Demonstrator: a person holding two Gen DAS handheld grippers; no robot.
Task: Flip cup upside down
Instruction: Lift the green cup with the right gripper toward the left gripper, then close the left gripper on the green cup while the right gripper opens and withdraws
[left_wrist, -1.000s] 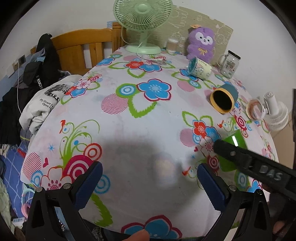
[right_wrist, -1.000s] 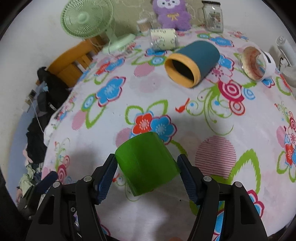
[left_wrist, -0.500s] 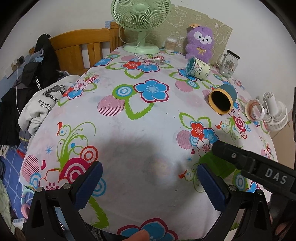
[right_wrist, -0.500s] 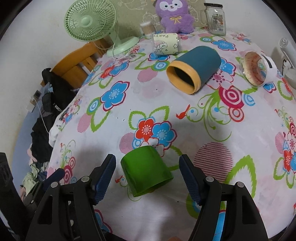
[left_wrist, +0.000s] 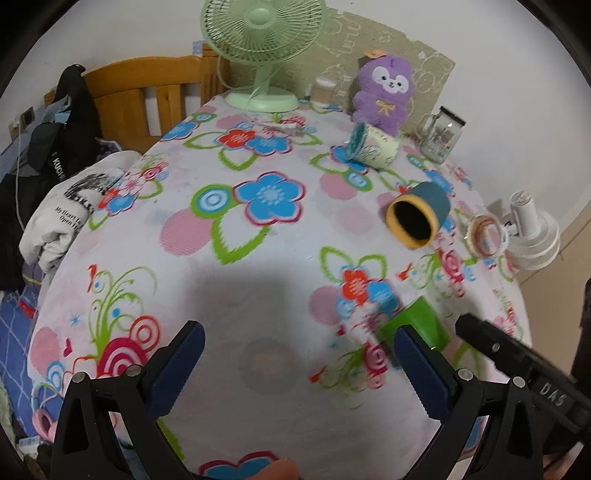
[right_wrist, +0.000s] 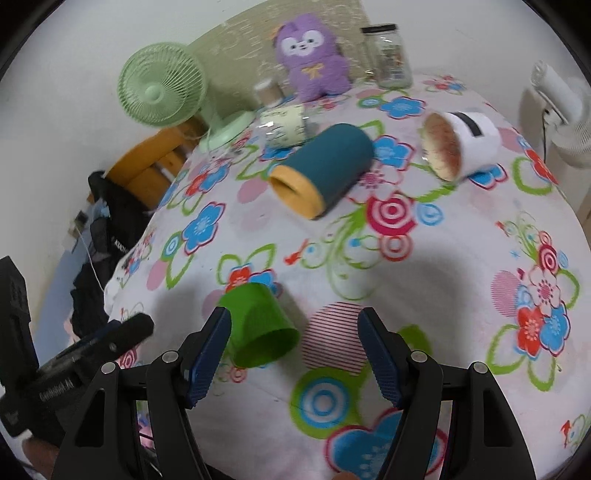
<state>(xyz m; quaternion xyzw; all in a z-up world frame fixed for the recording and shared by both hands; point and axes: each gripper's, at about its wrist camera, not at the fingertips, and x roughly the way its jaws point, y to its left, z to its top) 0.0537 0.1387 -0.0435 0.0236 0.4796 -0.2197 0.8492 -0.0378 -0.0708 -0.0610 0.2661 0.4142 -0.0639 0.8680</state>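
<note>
A green cup (right_wrist: 260, 325) stands upside down on the flowered tablecloth, its wide rim on the cloth. It sits just ahead of my right gripper's left finger, apart from it. My right gripper (right_wrist: 293, 328) is open and empty. In the left wrist view the green cup (left_wrist: 421, 323) shows partly behind my left gripper's right finger. My left gripper (left_wrist: 297, 345) is open and empty above the cloth. The right gripper's body (left_wrist: 517, 358) shows at the right edge there.
A teal cup with a yellow rim (right_wrist: 321, 170) lies on its side further back, next to a white cup (right_wrist: 461, 144) and a pale printed cup (right_wrist: 282, 123), both on their sides. A green fan (right_wrist: 162, 88), purple plush (right_wrist: 314, 62) and glass jar (right_wrist: 388, 51) stand at the far edge.
My right gripper has let go of the green cup, which now stands upside down on the cloth. The right gripper has drawn back and swung right. The left gripper has shifted slightly.
</note>
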